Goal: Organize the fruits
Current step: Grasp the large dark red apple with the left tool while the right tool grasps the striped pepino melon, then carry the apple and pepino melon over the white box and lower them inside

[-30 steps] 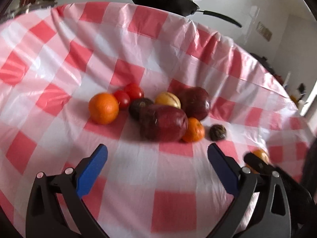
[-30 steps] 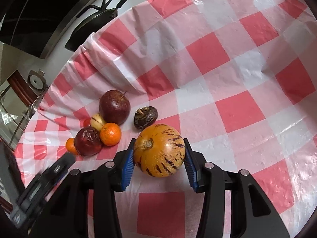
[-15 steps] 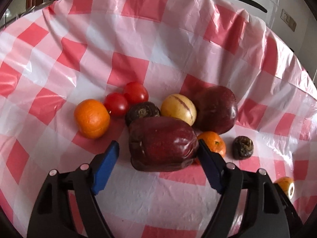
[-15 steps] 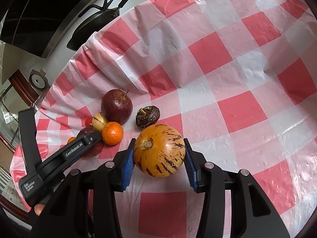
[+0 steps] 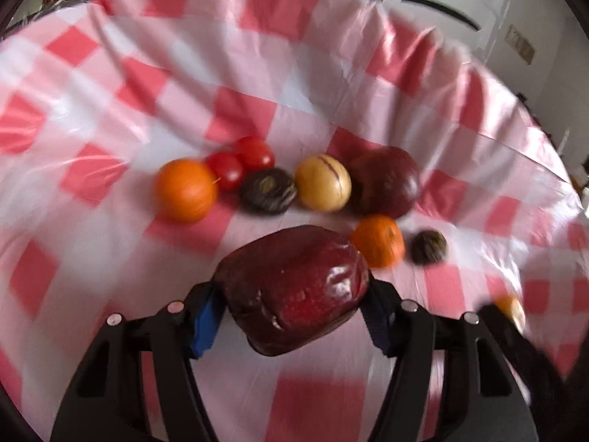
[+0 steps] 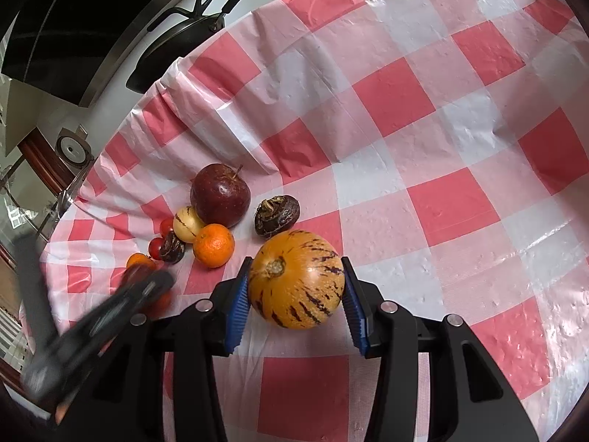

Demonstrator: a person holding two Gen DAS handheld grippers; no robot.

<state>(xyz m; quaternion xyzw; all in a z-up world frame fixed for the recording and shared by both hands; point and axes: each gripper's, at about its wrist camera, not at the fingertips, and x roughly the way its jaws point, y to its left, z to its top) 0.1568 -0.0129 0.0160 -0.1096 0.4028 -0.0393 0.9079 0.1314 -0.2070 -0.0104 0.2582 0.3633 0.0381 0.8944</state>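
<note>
Closing on the wrinkled dark-red apple (image 5: 294, 287), the left gripper (image 5: 292, 318) has it between its jaws, pads about touching. The right gripper (image 6: 294, 296) is clamped on the striped orange melon (image 6: 296, 278), with the fruit pile (image 6: 206, 224) at its 10 o'clock on the checkered worktop (image 6: 441, 147). Looks like the pick-up step; next I'd firm the squeeze, then lift clear.

Both wrist cameras look steeply down along their fingers, close over the checked tablecloth (image 6: 405, 169), sharing the fruit cluster (image 5: 324, 188).
</note>
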